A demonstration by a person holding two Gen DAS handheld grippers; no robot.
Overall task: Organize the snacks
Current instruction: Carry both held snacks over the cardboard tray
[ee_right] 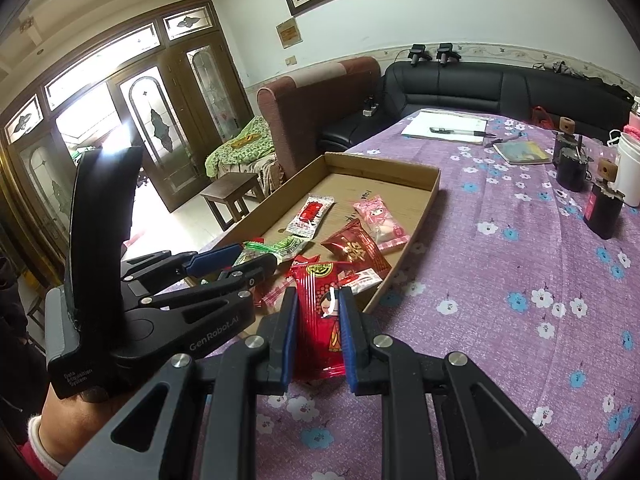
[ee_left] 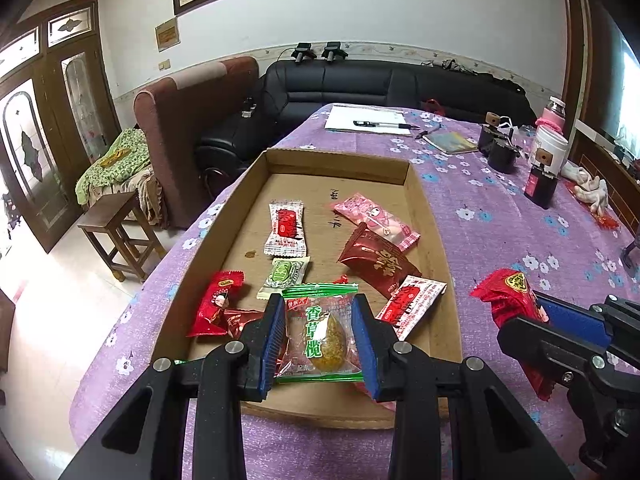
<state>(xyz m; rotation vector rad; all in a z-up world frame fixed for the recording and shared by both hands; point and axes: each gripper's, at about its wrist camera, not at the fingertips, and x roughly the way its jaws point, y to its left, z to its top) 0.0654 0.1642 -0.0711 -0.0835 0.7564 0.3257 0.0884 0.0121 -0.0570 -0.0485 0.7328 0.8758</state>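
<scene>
A: Item one, the left claw [ee_left: 320, 330]?

B: Closed on a clear green-edged plastic packet with a brown olive inside [ee_left: 325, 334]. Held low over the near end of the shallow brown cardboard tray [ee_left: 434, 236], long axis running away from the claw, along the tray's length.

A: Item two, the right claw [ee_right: 318, 330]?

B: Pinched onto a long red foil wrapper printed with a cartoon bride [ee_right: 320, 312]. It hangs just outside the tray's near right corner, over the cloth, long axis in line with the fingers. By my reckoning the left is the nearer to letting go inside the tray; the right must travel leftward over the tray wall first.

A: Already in the tray?

B: A white and red sachet [ee_left: 285, 229], a pink packet [ee_left: 376, 218], a dark red foil pouch with gold lettering [ee_left: 376, 260], and a small green one [ee_left: 285, 276], lying loosely.

A: Surface, room?

B: A bench under a purple flowered cloth [ee_left: 520, 216]; beyond the tray, a black leather sofa [ee_left: 360, 80] and glazed wooden doors.
</scene>
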